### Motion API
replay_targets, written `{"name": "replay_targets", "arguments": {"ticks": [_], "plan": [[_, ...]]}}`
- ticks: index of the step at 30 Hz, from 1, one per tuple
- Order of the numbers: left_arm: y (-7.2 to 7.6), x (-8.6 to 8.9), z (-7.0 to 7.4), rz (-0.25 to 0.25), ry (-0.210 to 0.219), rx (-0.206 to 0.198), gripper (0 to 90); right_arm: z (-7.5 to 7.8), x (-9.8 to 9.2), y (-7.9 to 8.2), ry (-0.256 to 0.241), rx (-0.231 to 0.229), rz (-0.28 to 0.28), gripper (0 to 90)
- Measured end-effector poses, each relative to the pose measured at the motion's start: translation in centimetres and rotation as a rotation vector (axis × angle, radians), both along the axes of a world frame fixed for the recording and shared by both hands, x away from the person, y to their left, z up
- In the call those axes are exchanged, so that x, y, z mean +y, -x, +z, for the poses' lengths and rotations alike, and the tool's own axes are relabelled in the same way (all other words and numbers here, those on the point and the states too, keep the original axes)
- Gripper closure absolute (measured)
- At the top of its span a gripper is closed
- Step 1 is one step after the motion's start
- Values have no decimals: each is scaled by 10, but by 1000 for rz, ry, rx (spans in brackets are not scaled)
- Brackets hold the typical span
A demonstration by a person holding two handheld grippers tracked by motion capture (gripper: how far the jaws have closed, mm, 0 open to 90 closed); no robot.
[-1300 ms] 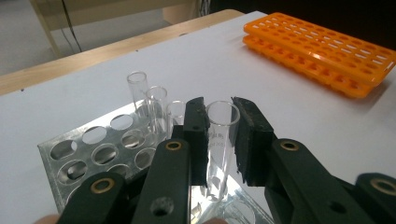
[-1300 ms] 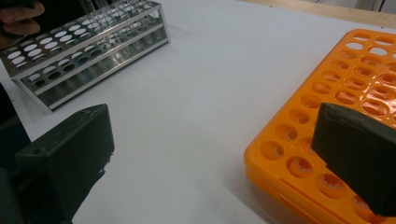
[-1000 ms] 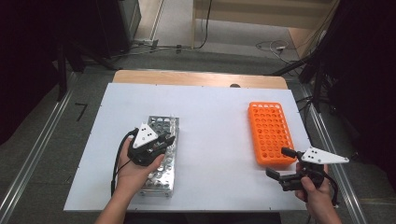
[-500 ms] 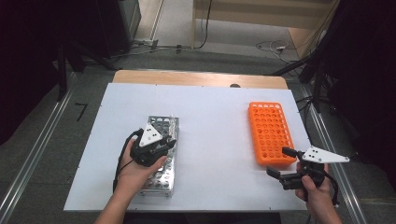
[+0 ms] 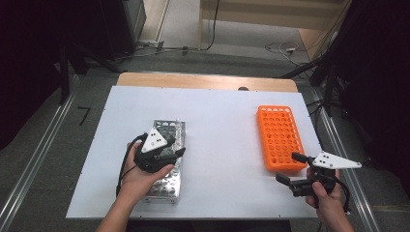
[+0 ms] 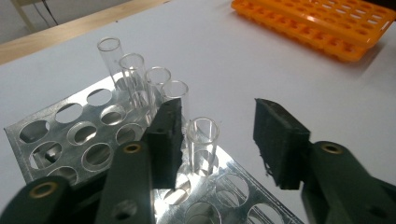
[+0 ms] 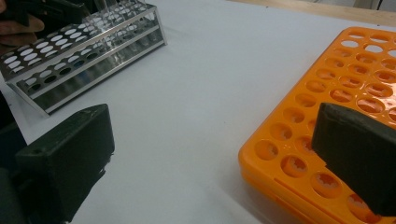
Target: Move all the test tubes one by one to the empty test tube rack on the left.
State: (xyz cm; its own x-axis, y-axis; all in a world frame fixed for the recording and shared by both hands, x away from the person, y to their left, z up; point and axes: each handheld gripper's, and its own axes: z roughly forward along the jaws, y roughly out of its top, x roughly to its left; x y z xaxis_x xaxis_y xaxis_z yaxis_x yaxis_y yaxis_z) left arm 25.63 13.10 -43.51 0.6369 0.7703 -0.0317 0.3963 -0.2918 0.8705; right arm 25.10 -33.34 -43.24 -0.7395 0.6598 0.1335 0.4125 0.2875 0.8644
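Now the clear glass tube [image 6: 203,140] stands straight up in the metal rack [image 5: 167,164], mouth to the top, left gripper [image 6: 219,140] open around it and lower than before, right gripper [image 5: 291,169] open, unmoved beside the orange rack [image 5: 279,137].

The left gripper [image 5: 167,151] is held in the person's left hand [image 5: 140,171], forearm coming in from the bottom edge and angled up to the right. Its grey plate sits on top, tilted, and the cable loops down beside the wrist. In the left gripper view its jaws stand apart with a clear gap between the pads.

The right gripper [image 5: 290,168] is gripped in the right hand [image 5: 326,193], low at the near right, pointing left. Its jaws are spread wide, nothing between them, plate lying flat on top.
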Motion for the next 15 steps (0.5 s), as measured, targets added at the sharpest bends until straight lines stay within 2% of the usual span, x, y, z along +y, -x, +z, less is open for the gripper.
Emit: {"name": "replay_targets", "arguments": {"ticks": [4, 7, 10, 12, 15], "plan": [[1, 3, 2, 13, 30, -6, 351, 0, -1, 0, -7, -4, -4, 0], [0, 6, 2, 28, 61, -9, 213, 0, -2, 0, -13, -5, -5, 0], [0, 10, 3, 19, 89, -3, 87, 1, -3, -1, -14, -11, -6, 0], [1, 12, 5, 10, 108, -8, 27, 1, -3, -1, -17, -12, -8, 0], [4, 13, 7, -10, 137, -24, 0, 0, -2, -1, -17, -17, -8, 0]]}}
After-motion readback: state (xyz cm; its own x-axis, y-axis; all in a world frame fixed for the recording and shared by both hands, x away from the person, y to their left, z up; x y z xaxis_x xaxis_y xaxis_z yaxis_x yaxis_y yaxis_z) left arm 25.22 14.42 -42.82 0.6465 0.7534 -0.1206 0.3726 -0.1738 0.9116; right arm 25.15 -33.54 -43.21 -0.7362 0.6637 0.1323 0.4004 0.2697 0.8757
